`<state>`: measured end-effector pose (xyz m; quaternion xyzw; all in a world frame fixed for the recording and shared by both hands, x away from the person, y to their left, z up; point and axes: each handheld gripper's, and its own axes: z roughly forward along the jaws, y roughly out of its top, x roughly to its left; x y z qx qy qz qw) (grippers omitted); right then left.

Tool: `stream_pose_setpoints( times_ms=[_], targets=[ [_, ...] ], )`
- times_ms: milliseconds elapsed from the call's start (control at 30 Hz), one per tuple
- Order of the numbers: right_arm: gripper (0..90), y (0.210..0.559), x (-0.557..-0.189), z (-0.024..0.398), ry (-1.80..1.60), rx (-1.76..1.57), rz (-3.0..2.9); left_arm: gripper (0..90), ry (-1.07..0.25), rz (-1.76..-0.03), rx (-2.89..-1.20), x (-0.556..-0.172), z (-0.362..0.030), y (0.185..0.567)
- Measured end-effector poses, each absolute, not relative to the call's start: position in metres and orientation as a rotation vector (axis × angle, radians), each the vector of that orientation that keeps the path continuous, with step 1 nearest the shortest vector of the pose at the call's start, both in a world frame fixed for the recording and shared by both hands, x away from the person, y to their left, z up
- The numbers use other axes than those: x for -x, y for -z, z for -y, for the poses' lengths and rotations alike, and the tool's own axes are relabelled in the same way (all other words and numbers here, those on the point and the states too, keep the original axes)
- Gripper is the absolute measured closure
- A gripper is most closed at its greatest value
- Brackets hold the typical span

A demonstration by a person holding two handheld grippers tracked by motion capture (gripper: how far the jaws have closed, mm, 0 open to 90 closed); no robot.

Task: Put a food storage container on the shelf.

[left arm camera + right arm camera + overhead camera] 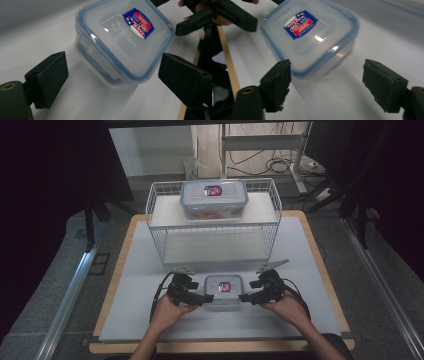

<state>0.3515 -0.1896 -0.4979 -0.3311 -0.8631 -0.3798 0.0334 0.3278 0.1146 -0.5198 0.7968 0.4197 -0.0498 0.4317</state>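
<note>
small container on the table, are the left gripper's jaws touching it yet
Apart. In the left gripper view the left gripper stands open, with bare table visible between each black jaw and the small container.

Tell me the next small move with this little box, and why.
Probably bring both claws inward until their pads meet the small container. The left claw and right claw stand open on either side of it, neither touching, and it sits flat on the white mat.
</note>
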Motion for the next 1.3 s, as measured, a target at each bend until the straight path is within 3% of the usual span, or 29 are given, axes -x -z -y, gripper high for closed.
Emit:
stream_pose_setpoints(
  times_ms=[167,400,567,700,1000,1100,1133,1233,1300],
  targets=[
    [20.0,0.510,-0.363,0.178,1.107,1.000,2.523,23.3,0.278,-1.044,-1.921,-0.338,-0.115,0.526],
    [24.7,0.509,-0.366,0.182,1.124,1.035,2.427,31.4,0.302,-1.059,-1.906,-0.336,-0.119,0.527],
    [39.9,0.509,-0.369,0.190,1.144,1.080,2.371,37.3,0.307,-1.082,-1.864,-0.334,-0.122,0.526],
    [54.7,0.507,-0.371,0.200,1.216,1.113,2.288,49.7,0.306,-1.063,-1.821,-0.332,-0.130,0.524],
    [57.9,0.505,-0.361,0.203,1.281,1.150,2.264,52.4,0.273,-1.084,-1.795,-0.323,-0.128,0.521],
    [73.9,0.496,-0.360,0.208,1.396,1.180,2.221,53.4,0.263,-1.076,-1.797,-0.321,-0.128,0.518],
    [75.4,0.493,-0.360,0.208,1.406,1.167,2.232,53.6,0.268,-1.072,-1.798,-0.320,-0.128,0.518],
    [72.0,0.492,-0.357,0.208,1.404,1.138,2.260,54.0,0.271,-1.064,-1.792,-0.319,-0.129,0.519],
    [59.9,0.496,-0.357,0.205,1.359,1.123,2.290,53.9,0.271,-1.075,-1.799,-0.320,-0.129,0.520]
  ],
)
